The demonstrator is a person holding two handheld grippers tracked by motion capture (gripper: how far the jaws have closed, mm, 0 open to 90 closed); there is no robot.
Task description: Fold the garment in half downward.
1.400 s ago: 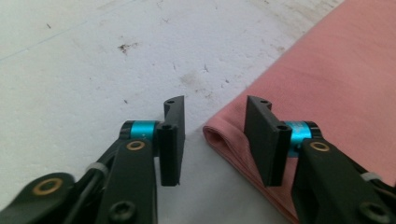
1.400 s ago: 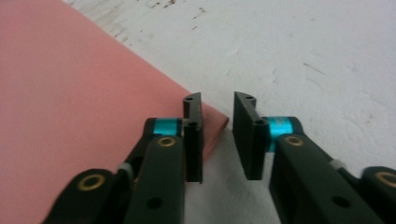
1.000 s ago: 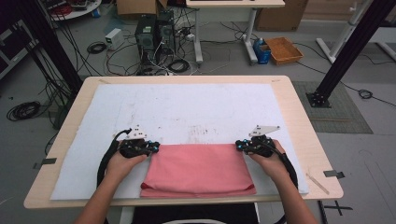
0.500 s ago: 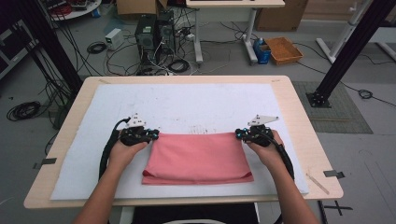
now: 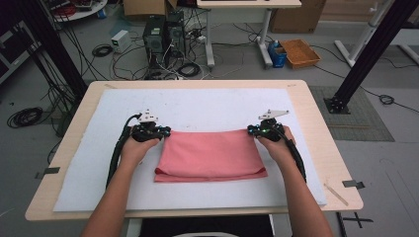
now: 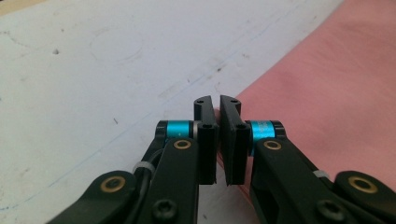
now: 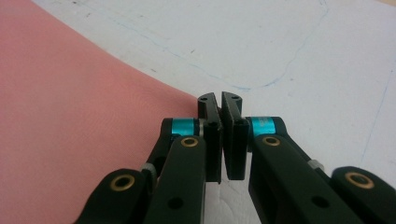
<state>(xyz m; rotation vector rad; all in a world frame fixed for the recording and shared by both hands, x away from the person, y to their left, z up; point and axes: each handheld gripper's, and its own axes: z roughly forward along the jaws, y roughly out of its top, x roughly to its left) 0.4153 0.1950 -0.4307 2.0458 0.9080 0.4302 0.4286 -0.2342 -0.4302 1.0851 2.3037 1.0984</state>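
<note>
On the white mat (image 5: 197, 106), toward its near half, lies the pink cloth (image 5: 210, 155), folded over with the doubled fold along its near edge and the loose edges along the far side.

Risk from here, as a judgement: uneven travel of the two far corners, enough to skew the top layer off the one below; or a corner slipping free of a pinch that catches little fabric, leaving that side to flop back and wrinkle. Dragging low across the mat could also pull the bottom layer along and shift the whole cloth.

At the cloth's far left corner, left gripper (image 6: 218, 140): jaws nearly together, a thin slit between them, a sliver of pink visible in that slit, so apparently pinching the corner. At the cloth's far right corner, right gripper (image 7: 220, 140): jaws likewise almost closed, corner of the cloth running up to them; fabric between the pads hard to make out there, so a hold is likely but not certain. Both grippers low, close to the mat, well apart across the cloth's width.
</note>
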